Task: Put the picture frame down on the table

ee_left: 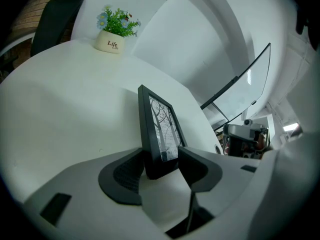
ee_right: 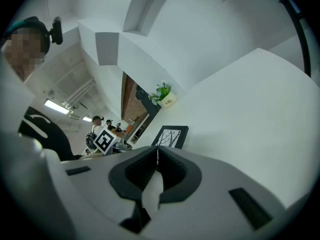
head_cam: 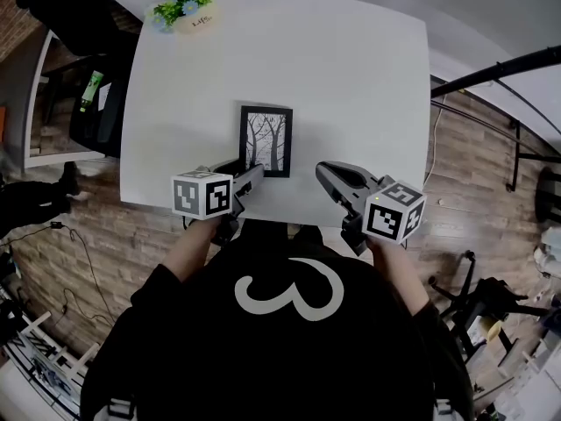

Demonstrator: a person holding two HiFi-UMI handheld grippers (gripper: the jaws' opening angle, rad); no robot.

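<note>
Tabletop [head_cam: 351,77], picture frame [ee_left: 159,131] between left gripper [ee_left: 161,159] fingers [ee_left: 126,173]

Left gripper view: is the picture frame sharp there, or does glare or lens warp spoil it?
Left gripper view: the picture frame is sharp between the left gripper's jaws, its tree print readable, no glare; the wide lens bows the table edge and blacks out the corners. Head view: even light, frame crisp.

I see the black picture frame [head_cam: 266,140], bare-tree print facing up, by the tabletop's [head_cam: 351,77] near edge, its near left corner clamped in my left hand-held gripper [head_cam: 252,174].
</note>
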